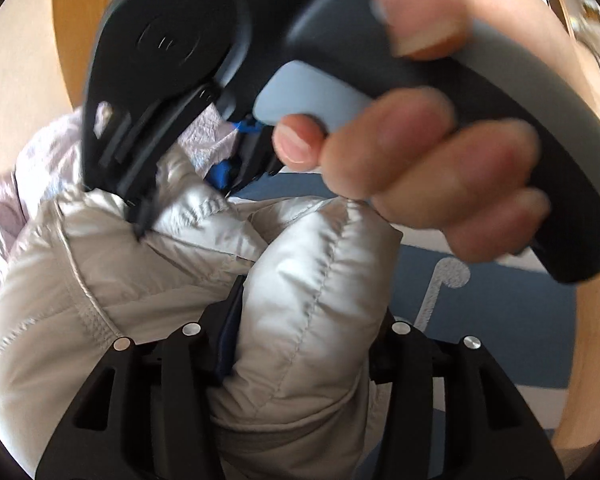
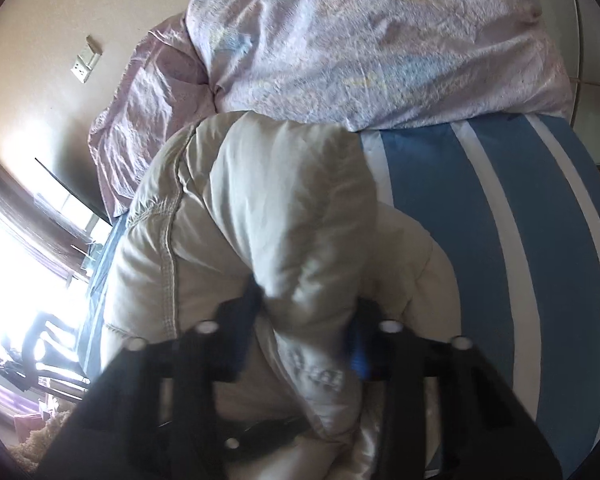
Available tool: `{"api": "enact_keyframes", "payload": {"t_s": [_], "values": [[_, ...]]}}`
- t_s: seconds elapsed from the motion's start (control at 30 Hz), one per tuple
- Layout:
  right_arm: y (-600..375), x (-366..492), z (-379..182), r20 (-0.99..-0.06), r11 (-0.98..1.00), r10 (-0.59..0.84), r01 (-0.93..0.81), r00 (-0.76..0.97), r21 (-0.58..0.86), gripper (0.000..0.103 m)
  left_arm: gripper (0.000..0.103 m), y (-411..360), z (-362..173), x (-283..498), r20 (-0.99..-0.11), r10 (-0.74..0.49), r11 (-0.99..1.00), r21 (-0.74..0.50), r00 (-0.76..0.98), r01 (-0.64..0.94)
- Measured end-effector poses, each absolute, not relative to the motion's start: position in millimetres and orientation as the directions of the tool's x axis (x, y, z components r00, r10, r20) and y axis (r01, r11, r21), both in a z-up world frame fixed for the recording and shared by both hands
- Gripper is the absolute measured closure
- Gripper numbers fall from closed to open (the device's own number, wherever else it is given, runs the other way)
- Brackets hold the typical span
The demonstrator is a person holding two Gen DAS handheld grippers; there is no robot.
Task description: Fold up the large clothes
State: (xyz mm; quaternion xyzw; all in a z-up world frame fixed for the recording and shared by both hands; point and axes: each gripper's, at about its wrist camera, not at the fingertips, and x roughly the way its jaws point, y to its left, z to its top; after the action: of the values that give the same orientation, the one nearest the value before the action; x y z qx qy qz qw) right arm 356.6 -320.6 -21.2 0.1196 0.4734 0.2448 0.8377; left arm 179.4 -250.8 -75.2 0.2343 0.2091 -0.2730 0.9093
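Silvery quilted nylon fills both my views: the puffer jacket (image 1: 308,280) lies bunched on the blue-and-white striped bedsheet (image 2: 512,216), just in front of the crumpled lilac duvet (image 2: 360,40) heaped at the far side of it.

My left gripper (image 1: 304,344) is clamped on a thick padded roll of the jacket, the cloth bulging up between the jaws. My right gripper (image 2: 304,320) likewise squeezes a padded fold, probably a sleeve or edge; I can't tell which part. In the left view my right hand (image 1: 440,184) is wrapped round its handle, pressing the trigger, and the tool's tip sits in the jacket's folds, on the duvet side of my left grip. Both grips are close together on the same bundle.

I judge the fold to be midway. The jacket is gathered and lifted, not laid flat, and no neat rectangle shows anywhere. What remains, as I see it: carry this gripped part over the body, lay it down, smooth the puffiness, then fold again. How the rest of the jacket lies beneath is hidden from me.
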Motion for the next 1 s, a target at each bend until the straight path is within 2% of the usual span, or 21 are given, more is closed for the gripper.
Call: {"api": "enact_keyframes", "payload": {"t_s": [0.13,0.33,0.43,0.5,0.6,0.77,1.0], "values": [[-320.8,356.5,-25.7,-0.747,0.867,0.497,-0.298,0.441,0.4,0.079,0.055,-233.6,-59.5,156.0,-0.51,-0.435,0.723,0.294,0.742,0.626],[-318.0,351.0,-25.8,-0.759,0.901,0.428,-0.3,0.49,0.314,0.079,0.053,-150.2,0.3,120.8,-0.479,-0.529,0.75,0.122,0.701,0.65],[-314.3,347.6,-23.8,-0.76,0.912,0.399,-0.306,0.512,0.273,0.079,0.04,-96.3,35.5,135.2,-0.416,-0.517,0.815,0.028,0.748,0.579],[-311.5,346.4,-23.1,-0.761,0.918,0.384,-0.305,0.523,0.254,0.079,0.039,-73.5,50.0,159.2,-0.392,-0.453,0.867,0.017,0.801,0.499],[-308.1,344.2,-22.4,-0.762,0.927,0.359,-0.303,0.539,0.222,0.079,0.039,-44.3,56.6,207.2,-0.416,-0.388,0.912,-0.049,0.822,0.406],[-307.2,343.2,-23.6,-0.76,0.931,0.347,-0.303,0.55,0.206,0.079,0.04,-35.4,39.9,256.9,-0.489,-0.397,0.915,-0.15,0.777,0.374],[-308.0,344.7,-24.2,-0.764,0.932,0.341,-0.304,0.547,0.198,0.077,0.04,-58.1,14.5,282.6,-0.56,-0.378,0.921,-0.144,0.737,0.363]]}}
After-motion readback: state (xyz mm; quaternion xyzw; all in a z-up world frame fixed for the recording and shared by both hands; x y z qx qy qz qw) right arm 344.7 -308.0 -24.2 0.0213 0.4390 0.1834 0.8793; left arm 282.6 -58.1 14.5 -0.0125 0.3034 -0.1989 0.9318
